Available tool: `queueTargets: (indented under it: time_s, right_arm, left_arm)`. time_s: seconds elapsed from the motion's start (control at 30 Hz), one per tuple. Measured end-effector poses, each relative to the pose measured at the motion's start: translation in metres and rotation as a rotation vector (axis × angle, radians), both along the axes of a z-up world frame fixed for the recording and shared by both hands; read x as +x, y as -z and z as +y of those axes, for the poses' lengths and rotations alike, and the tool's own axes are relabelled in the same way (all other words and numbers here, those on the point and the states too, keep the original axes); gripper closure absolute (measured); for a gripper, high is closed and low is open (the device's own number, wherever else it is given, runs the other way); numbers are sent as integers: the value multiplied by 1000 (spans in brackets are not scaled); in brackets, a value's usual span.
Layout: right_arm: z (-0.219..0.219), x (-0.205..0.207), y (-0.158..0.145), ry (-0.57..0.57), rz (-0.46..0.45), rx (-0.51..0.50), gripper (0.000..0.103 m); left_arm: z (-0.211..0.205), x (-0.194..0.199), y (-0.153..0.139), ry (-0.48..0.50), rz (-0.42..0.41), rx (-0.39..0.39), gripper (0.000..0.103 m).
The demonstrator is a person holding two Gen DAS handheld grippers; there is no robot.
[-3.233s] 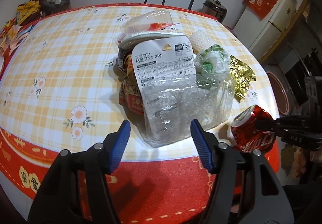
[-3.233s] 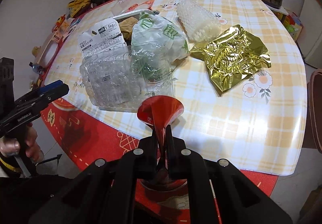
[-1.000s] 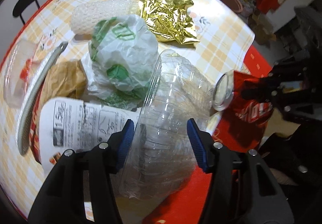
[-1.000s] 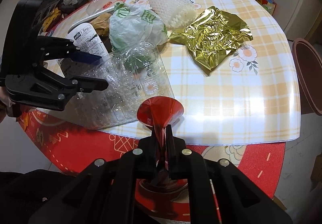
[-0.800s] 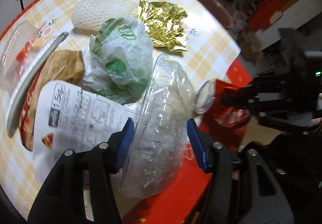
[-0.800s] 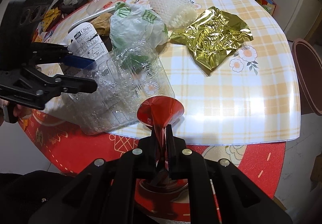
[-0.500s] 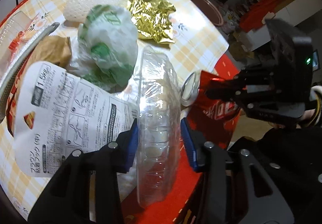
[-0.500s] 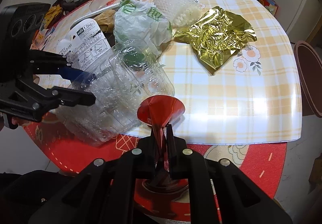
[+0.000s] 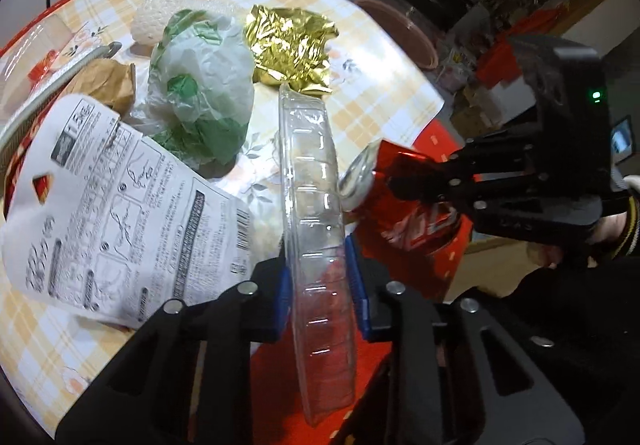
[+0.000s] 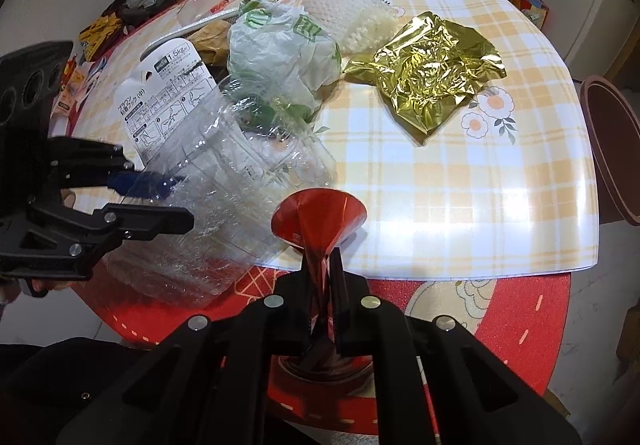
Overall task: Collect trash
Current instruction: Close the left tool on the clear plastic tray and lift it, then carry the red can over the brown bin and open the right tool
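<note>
A crumpled clear plastic container point(image 9: 316, 205) stands on edge at the table's front rim. My left gripper point(image 9: 320, 285) has its blue pads on both sides of it, and its jaws are closing, squeezing it narrow. In the right wrist view the container point(image 10: 240, 181) juts past the table edge in the left gripper point(image 10: 182, 201). My right gripper point(image 10: 322, 265) is shut on a crushed red can point(image 10: 318, 217), held just off the table's front edge. The left wrist view shows the can point(image 9: 420, 229) and the right gripper point(image 9: 390, 181) beside the container.
On the checked tablecloth point(image 10: 460, 205) lie a white printed card point(image 10: 168, 93), a green-and-white plastic bag point(image 10: 280, 41), a gold foil wrapper point(image 10: 432, 73) and a white foam net point(image 10: 352, 17). A brown basin point(image 10: 616, 157) stands off the table's right side.
The left gripper's jaws have narrowed onto the clear container, turning it on edge and drawing it toward the table's front rim. The right gripper and the can have stayed put.
</note>
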State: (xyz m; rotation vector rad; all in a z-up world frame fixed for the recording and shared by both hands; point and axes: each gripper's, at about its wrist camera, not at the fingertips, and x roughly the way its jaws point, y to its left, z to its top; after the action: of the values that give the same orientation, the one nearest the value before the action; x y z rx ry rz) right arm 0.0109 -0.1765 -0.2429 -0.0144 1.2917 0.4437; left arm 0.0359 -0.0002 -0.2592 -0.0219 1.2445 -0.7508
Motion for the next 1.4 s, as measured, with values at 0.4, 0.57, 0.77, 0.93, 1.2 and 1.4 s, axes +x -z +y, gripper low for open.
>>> queueTargets:
  time_s: [0.4, 0.57, 0.77, 0.93, 1.2, 1.4]
  right_arm:
    - [-1, -4, -20, 71, -52, 6, 95]
    - [1, -8, -29, 109, -76, -10, 96]
    - [-7, -8, -36, 135, -90, -30, 95]
    - [-17, 1, -44, 141, -113, -24, 96]
    - [-57, 33, -57, 122, -173, 4, 96]
    - [-138, 67, -71, 188, -230, 7, 96]
  left_arm:
    - [50, -23, -31, -214, -77, -159, 85]
    - [73, -30, -44, -252, -93, -222, 85]
    - [94, -38, -64, -292, -141, -266, 85]
    - [98, -46, -90, -325, -195, -282, 85]
    - [82, -39, -127, -416, -300, -242, 85]
    - [56, -17, -147, -513, -343, -216, 85]
